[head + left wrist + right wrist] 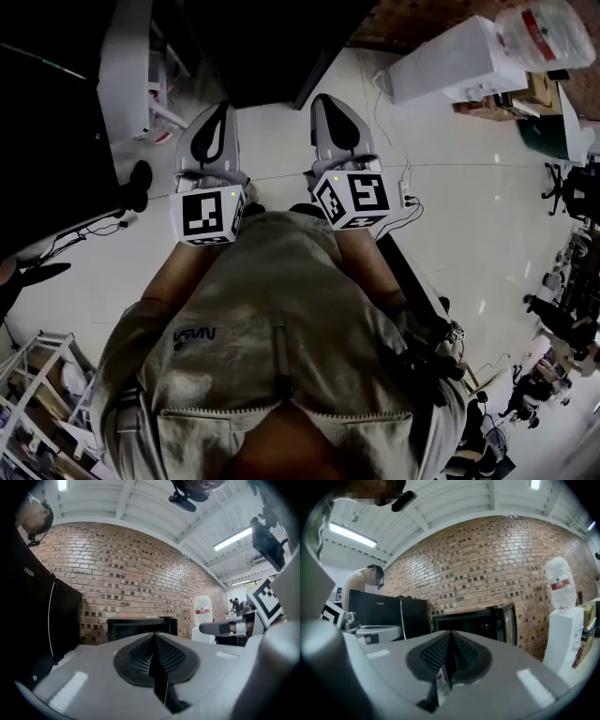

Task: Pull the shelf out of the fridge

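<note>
A low black fridge stands against the brick wall with its door swung open to the right; its inside is dark and no shelf can be made out. The same fridge is seen straight ahead in the left gripper view and as a dark block at the top of the head view. My left gripper and right gripper are both shut and hold nothing. They are side by side in front of my chest, left gripper and right gripper, well short of the fridge.
A taller black fridge stands left of the low one. A white water dispenser with a bottle on top is at the right by the wall. Cables trail over the pale floor. People are at desks far right.
</note>
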